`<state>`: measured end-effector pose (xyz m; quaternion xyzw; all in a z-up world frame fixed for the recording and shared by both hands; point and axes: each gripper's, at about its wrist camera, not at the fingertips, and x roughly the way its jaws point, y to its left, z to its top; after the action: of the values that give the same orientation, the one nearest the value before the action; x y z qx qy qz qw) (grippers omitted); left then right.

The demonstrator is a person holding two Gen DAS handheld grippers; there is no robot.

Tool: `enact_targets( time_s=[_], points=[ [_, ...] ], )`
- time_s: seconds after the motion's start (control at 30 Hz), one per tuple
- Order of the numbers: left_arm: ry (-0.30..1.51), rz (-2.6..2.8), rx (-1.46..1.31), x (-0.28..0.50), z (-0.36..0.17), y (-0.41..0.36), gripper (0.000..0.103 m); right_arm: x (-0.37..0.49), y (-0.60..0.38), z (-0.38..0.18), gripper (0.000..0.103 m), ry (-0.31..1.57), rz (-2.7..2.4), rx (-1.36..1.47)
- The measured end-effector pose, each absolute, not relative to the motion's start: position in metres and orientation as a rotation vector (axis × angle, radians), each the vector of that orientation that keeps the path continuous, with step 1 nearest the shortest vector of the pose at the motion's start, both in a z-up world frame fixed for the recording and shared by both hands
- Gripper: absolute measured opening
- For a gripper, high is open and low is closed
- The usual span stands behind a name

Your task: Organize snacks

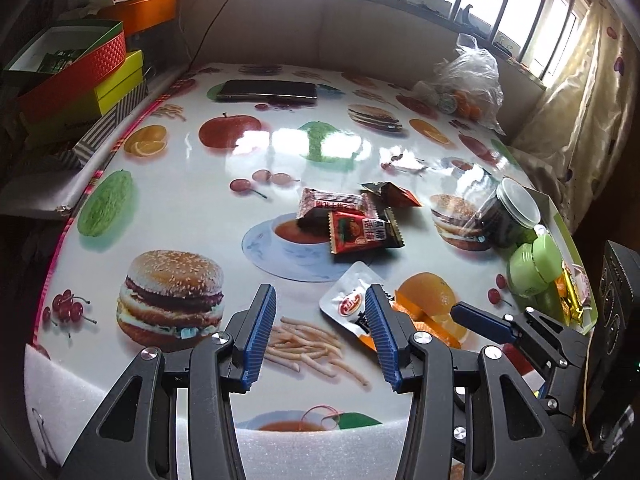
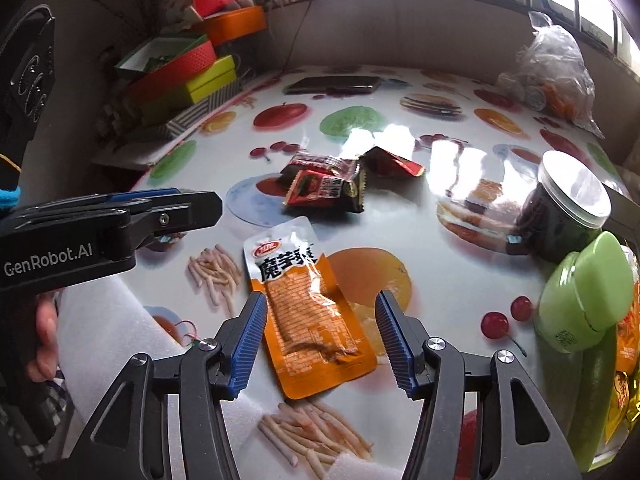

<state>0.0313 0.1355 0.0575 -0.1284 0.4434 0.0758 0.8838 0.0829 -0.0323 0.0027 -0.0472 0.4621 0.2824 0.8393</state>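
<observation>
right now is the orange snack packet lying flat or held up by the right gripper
Lying flat. The orange snack packet rests on the table between the open fingers of the right gripper, neither pad closed on it.

Right gripper (image 2: 321,338) wide apart around orange snack packet (image 2: 310,316), apparently not touching, wrapped snacks (image 2: 324,188) beyond

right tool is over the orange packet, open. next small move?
Probably lower the right tool and close on the orange packet. Its fingers are open on either side of the packet, which lies flat on the table, not yet gripped. The left tool is open and holds nothing.
</observation>
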Motion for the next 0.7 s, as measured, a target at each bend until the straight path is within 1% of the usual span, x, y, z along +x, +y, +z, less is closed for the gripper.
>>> enact_targets(
  time_s=[0.1,0.23,0.37,0.5,0.57,0.7],
  points=[
    [0.932,0.167,-0.273,0.031,0.053,0.141,0.048,0.087,-0.021,-0.005,0.058,1.015,0.628,-0.117],
    [0.938,0.165,-0.279,0.031,0.050,0.148,0.048,0.088,-0.011,-0.008,0.060,1.003,0.627,-0.186],
    [0.945,0.165,-0.284,0.034,0.048,0.154,0.048,0.086,0.000,-0.011,0.061,0.988,0.606,-0.324],
    [0.950,0.165,-0.282,0.036,0.046,0.157,0.048,0.090,-0.003,-0.011,0.062,0.984,0.584,-0.319],
    [0.954,0.163,-0.280,0.038,0.045,0.159,0.048,0.092,-0.004,-0.011,0.066,0.987,0.578,-0.319],
    [0.964,0.152,-0.259,0.045,0.044,0.161,0.048,0.096,-0.004,-0.012,0.067,0.996,0.587,-0.310]
  ],
)
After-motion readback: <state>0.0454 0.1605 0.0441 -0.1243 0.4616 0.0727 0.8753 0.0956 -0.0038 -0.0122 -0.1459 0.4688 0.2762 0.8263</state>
